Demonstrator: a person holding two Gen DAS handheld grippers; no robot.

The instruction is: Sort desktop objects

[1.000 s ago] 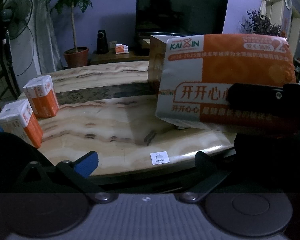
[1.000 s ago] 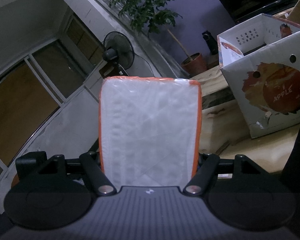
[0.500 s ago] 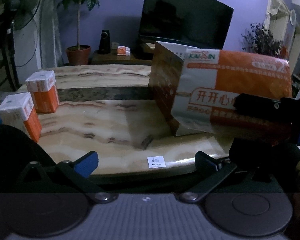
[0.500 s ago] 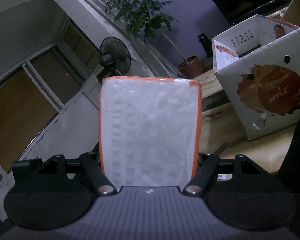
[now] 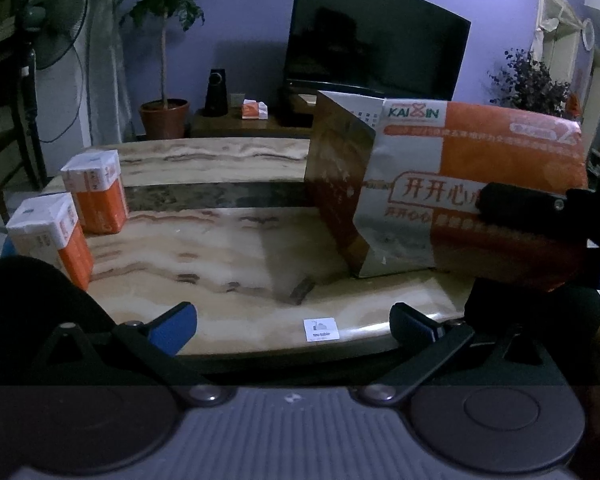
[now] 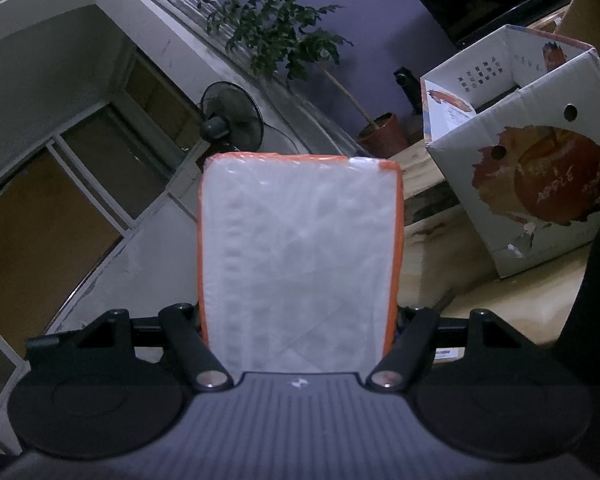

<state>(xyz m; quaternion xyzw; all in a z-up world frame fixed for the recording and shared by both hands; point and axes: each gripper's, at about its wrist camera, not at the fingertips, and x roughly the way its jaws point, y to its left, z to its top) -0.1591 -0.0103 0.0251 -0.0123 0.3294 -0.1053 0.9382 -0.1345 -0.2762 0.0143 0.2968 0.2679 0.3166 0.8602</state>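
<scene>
Clearly the tissue pack (image 6: 298, 264) is light, soft and slick in its plastic wrap, best squeezed across its long flat sides. The right claw (image 6: 298, 316) holds it that way, lifted just near of the open apple carton (image 6: 540, 184), pointing slightly downward. The left claw (image 5: 294, 326) hangs wide and empty over the counter (image 5: 220, 264) edge; 2 more packs (image 5: 96, 192) stand far left.

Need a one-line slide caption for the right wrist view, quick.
Right gripper holds an orange-edged tissue pack above the marble table, beside the open apple carton.
</scene>
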